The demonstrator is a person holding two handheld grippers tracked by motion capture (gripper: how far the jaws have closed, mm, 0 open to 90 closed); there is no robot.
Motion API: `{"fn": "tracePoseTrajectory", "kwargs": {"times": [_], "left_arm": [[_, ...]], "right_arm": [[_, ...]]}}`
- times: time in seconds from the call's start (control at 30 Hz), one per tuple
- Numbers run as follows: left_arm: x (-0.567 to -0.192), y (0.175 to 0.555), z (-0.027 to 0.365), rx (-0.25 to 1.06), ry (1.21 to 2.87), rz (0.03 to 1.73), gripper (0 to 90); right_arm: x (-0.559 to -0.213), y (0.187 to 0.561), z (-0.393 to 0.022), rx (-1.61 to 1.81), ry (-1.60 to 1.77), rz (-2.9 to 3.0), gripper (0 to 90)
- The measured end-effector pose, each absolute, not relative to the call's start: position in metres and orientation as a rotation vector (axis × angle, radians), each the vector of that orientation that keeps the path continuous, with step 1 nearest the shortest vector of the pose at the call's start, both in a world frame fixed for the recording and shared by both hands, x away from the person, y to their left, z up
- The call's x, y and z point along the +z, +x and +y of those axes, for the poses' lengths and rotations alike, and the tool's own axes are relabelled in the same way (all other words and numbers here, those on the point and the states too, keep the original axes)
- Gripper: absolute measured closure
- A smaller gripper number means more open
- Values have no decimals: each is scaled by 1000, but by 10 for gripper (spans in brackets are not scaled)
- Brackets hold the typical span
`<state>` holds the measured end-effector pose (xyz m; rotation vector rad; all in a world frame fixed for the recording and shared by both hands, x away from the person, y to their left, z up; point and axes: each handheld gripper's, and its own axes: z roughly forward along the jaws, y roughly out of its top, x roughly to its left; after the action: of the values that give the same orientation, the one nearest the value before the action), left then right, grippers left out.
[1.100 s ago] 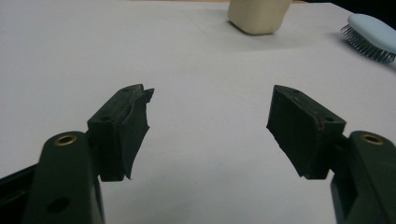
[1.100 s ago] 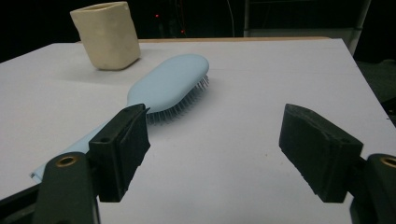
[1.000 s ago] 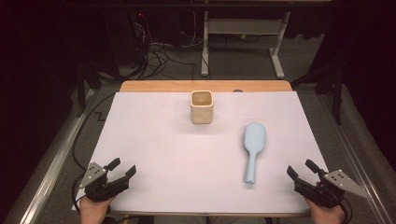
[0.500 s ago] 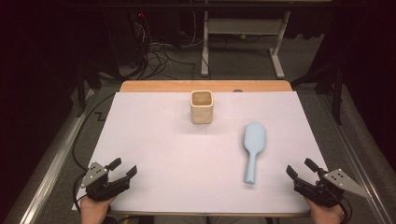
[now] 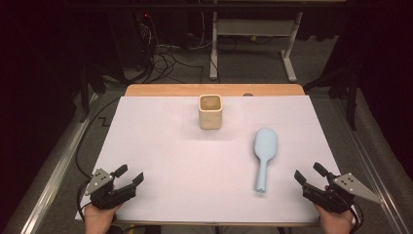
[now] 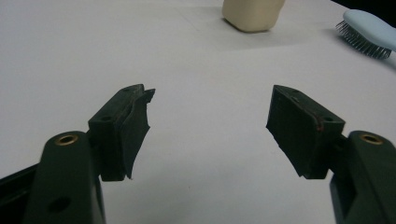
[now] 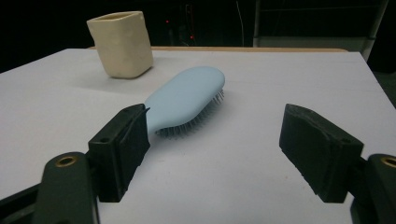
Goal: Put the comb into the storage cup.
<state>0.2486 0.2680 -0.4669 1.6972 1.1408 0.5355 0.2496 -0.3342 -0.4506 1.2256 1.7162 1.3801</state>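
A light blue hairbrush lies bristles down on the white table, right of centre, with its handle toward the near edge. A cream square cup stands upright at the back middle. My left gripper rests at the near left corner, open and empty. My right gripper sits at the near right, open and empty, a short way right of the brush handle. In the right gripper view the hairbrush lies ahead beyond the left jaw, apart from both jaws, with the cup behind it. The left gripper view shows the cup and brush far off.
A wooden strip edges the table's far side. Behind it, cables trail on the floor beside a white desk frame. Metal rails run along both sides of the table.
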Motion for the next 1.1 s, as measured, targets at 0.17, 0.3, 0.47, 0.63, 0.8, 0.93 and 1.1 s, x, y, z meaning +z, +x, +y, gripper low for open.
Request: {"fn": "tracePoseTrajectory", "kwargs": {"times": [0.17,0.3,0.47,0.63,0.8,0.93,1.1], "left_arm": [[-467,249,267,534,1700,1136,298],[-467,251,267,529,1703,1137,299],[-467,253,265,522,1706,1135,300],[-467,253,266,523,1709,1137,301],[-467,253,265,520,1711,1135,302],[-467,253,265,520,1717,1132,302],[-466,251,265,524,1709,1127,302]], "right_arm": [[-450,250,-332,1377,1214,1721,246],[-449,251,-329,1378,1208,1724,246],[-449,252,-327,1377,1199,1729,246],[-447,253,-322,1389,1190,1727,243],[-447,255,-316,1390,1179,1741,243],[-446,256,-313,1396,1168,1743,242],[-446,256,-311,1399,1168,1748,242]]}}
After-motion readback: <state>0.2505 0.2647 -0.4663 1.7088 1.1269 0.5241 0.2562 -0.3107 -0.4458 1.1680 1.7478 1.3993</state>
